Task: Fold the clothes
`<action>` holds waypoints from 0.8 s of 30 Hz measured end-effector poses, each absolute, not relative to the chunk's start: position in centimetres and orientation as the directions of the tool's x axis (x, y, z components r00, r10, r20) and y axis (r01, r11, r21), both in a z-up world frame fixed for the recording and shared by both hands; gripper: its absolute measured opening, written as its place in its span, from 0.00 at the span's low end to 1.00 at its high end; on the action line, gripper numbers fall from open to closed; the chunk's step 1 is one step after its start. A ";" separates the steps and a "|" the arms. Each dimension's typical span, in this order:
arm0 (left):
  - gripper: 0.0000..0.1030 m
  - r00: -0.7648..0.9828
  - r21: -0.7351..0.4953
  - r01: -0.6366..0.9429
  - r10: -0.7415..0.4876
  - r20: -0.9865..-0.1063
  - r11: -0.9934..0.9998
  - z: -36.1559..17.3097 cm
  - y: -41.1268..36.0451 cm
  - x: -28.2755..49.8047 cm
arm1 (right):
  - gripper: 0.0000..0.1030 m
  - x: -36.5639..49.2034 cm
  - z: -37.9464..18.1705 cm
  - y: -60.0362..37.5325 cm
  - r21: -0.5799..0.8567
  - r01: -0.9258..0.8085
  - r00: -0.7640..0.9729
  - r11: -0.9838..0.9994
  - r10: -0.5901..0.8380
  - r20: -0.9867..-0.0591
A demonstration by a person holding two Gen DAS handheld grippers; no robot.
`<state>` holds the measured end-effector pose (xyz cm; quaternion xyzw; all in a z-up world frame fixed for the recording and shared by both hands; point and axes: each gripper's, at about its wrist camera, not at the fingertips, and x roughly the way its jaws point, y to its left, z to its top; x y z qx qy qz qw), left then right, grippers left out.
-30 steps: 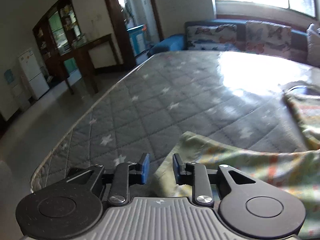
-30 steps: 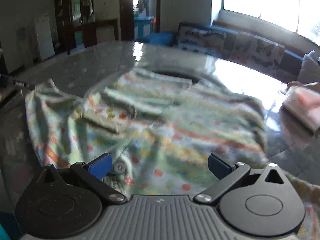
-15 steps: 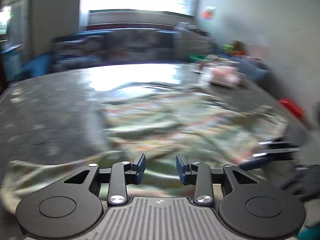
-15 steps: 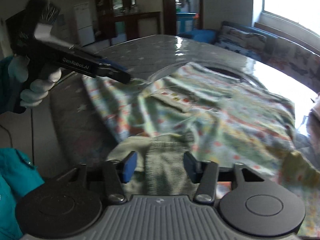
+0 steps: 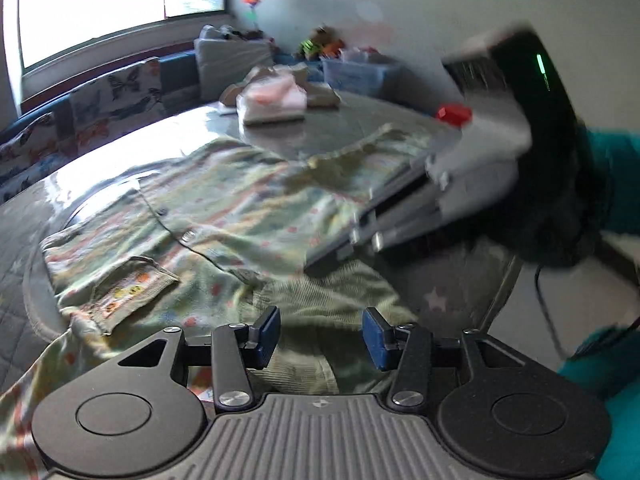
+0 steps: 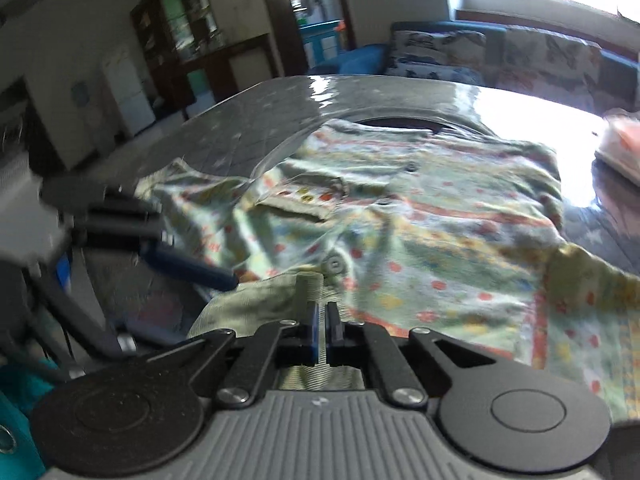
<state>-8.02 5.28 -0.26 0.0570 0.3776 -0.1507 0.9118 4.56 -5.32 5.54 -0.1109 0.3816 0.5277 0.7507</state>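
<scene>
Right now the right tool is clamped on the ribbed green hem of the shirt at the near edge of the table; the blue pads are pinched almost together with cloth between them. In the left wrist view the same tool comes in from the right, blurred, tips down on the hem.

Left tool is partly open and its jaws are opening. Hem fabric sits under and between the pads, but they don't press on it. From the right wrist view it shows at the left, blue finger tip just beside the hem.

Shirt: pale green, printed with red and yellow dots and stripes, spread flat across the middle of the table, buttoned front up. Chest pocket towards the left side in the left view. One sleeve reaches towards the right edge. Collar end points at the far edge.

Table has a grey quilted star-print cover under a clear glossy sheet, with strong window glare on the far half.

Far right corner: a small stack of folded pink and white clothes, well apart from the shirt.

Beyond the table: a sofa with butterfly-print cushions under the window. A teal sleeve shows behind the right tool.
</scene>
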 end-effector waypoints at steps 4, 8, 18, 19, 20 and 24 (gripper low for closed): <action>0.45 0.638 0.026 0.318 -0.194 -0.745 0.948 -1.6 5.1 -7.5 | 0.02 4.9 5.7 -5.8 0.262 -0.867 0.144 0.424 0.716 -0.683; 0.25 0.630 0.004 0.292 -0.189 -0.754 0.956 -2.2 5.9 -7.3 | 0.17 4.2 5.7 -5.6 0.269 -0.888 0.104 0.373 0.731 -0.674; 0.06 0.646 -0.266 0.234 -0.355 -0.676 0.935 -1.4 8.4 -7.2 | 0.31 3.8 5.9 -5.1 0.281 -0.897 0.079 0.342 0.749 -0.658; 0.06 0.649 -0.282 0.235 -0.366 -0.667 0.930 -1.4 8.5 -7.2 | 0.31 4.0 6.0 -5.2 0.292 -0.892 0.077 0.344 0.754 -0.652; 0.06 0.652 -0.297 0.236 -0.377 -0.657 0.925 -1.4 8.7 -7.3 | 0.31 4.1 6.1 -5.3 0.304 -0.888 0.075 0.346 0.760 -0.646; 0.06 0.625 -0.306 0.235 -0.385 -0.679 0.922 -2.9 8.5 -6.9 | 0.31 4.8 6.1 -4.8 0.339 -0.869 0.073 0.360 0.772 -0.632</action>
